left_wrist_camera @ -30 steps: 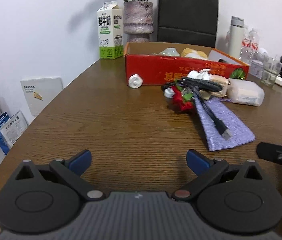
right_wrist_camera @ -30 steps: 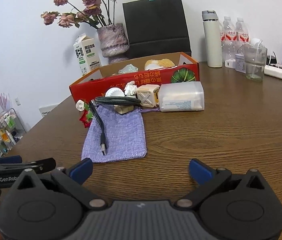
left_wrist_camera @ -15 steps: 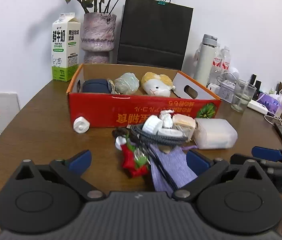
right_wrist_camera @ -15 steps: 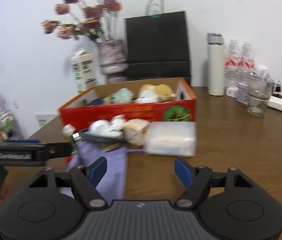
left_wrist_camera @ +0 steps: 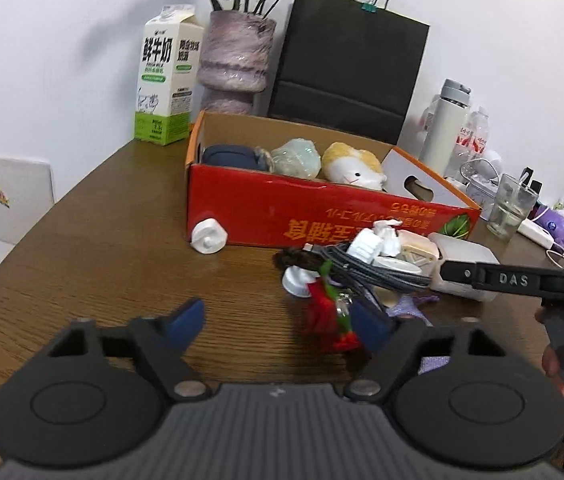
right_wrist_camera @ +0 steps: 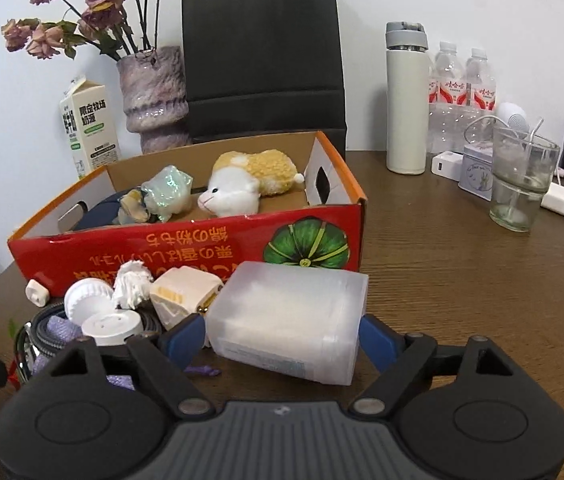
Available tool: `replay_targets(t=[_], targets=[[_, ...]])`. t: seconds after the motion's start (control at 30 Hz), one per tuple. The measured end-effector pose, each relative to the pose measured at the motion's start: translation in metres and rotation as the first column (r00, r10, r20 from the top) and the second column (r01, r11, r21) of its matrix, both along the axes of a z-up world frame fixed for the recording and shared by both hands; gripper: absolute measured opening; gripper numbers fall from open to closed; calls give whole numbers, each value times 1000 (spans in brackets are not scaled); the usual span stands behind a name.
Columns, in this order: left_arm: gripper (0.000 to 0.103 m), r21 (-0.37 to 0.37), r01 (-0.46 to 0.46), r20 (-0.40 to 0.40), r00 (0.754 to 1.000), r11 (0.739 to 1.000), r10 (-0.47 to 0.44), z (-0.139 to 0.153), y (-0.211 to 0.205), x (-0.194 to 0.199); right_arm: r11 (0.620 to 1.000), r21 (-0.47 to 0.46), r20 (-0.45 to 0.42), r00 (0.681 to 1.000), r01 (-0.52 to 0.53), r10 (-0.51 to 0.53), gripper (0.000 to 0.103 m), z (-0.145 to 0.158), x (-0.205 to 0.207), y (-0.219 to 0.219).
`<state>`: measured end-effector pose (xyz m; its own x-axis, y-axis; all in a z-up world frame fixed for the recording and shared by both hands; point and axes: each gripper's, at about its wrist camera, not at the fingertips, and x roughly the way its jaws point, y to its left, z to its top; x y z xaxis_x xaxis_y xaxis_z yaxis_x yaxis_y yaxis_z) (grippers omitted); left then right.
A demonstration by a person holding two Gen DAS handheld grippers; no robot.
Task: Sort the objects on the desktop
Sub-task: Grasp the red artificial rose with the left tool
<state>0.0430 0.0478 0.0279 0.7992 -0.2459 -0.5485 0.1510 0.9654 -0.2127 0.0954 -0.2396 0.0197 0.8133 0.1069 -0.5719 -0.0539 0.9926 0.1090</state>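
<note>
Straddling the frosted plastic box, right hand-held gripper has its jaws opening, pads just beside the box's sides, no grip. Left hand-held gripper is closing with nothing clamped; red trinket sits by its right finger. Clutter pile lies on the desk at 6 o'clock of the red cardboard box; plush toy inside.
</note>
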Motion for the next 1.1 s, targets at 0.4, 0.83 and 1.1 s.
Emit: replay_targets(t=[0.4,0.83,1.1], targets=[[43,-43,98,-80,992,994,-102,-6,-33,25,1000,29,-30,1000,5,-4,76,-8,3,-6],[13,112,-23,31,999,993,19,37,-17,-59,997,71,-3,999,39,-38,52,-9,-24,-20],[55,65,-49,-27,998,997,51,19,6,-71,958,183,77,975,-221,210,56,2,-75,6]])
